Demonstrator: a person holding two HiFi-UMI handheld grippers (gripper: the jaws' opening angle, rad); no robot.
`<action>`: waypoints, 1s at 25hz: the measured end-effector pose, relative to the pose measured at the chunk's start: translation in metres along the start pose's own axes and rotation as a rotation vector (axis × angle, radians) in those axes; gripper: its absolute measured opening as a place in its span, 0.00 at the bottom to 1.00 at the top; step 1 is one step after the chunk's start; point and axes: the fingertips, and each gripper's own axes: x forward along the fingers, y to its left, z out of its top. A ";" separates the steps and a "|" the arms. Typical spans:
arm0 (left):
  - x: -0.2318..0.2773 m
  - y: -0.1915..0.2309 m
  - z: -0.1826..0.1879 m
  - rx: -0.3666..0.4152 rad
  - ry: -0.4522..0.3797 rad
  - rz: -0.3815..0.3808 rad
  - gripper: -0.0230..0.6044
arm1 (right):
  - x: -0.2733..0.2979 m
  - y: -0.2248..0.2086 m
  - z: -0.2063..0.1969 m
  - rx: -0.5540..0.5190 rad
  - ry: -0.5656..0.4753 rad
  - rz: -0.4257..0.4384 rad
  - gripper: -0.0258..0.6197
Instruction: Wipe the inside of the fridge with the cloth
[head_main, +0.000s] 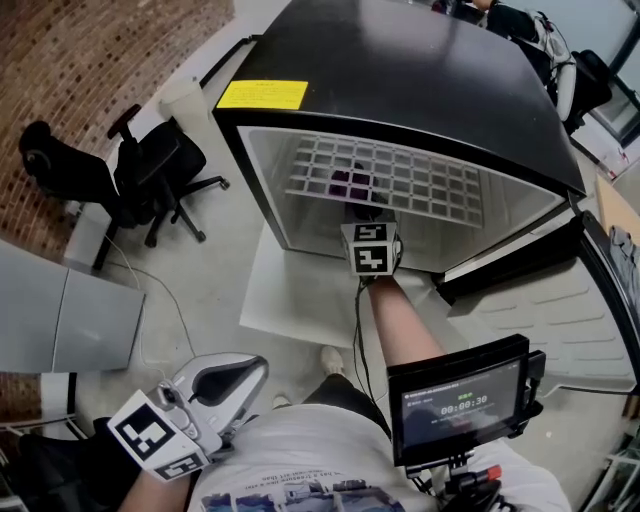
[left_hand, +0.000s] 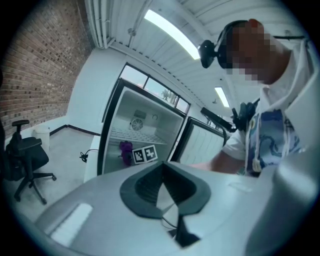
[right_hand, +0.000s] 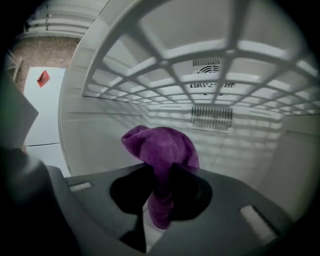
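cloth (right_hand: 160, 150): fuzzy terry | fridge (head_main: 400, 80): glossy black shell, smooth white plastic liner | wall (head_main: 90, 60): rough brick

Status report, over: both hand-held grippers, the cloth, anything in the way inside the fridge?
Right hand-held gripper shut on purple cloth, inside open fridge, under wire shelf. Left hand-held gripper shut, empty, held low outside. Nothing seen blocking the wipe.

1. Light-grey moulded plastic left gripper (left_hand: 162, 187), dark jaw pads, black-and-white square-marker cube (head_main: 152, 437).
2. Grey right gripper (right_hand: 161, 200), matching cube; thin black cable (head_main: 357, 330) trails from it.
3. White short-sleeved T-shirt (head_main: 300, 445), blue print.
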 end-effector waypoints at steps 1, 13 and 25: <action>0.002 -0.002 0.001 0.003 0.002 -0.013 0.05 | -0.007 -0.013 -0.003 0.002 0.001 -0.033 0.15; 0.045 -0.029 0.001 0.034 0.037 -0.166 0.05 | -0.066 -0.128 -0.050 0.008 0.117 -0.321 0.15; 0.033 -0.014 0.004 0.017 0.038 -0.102 0.05 | -0.024 -0.064 -0.059 0.008 0.156 -0.175 0.15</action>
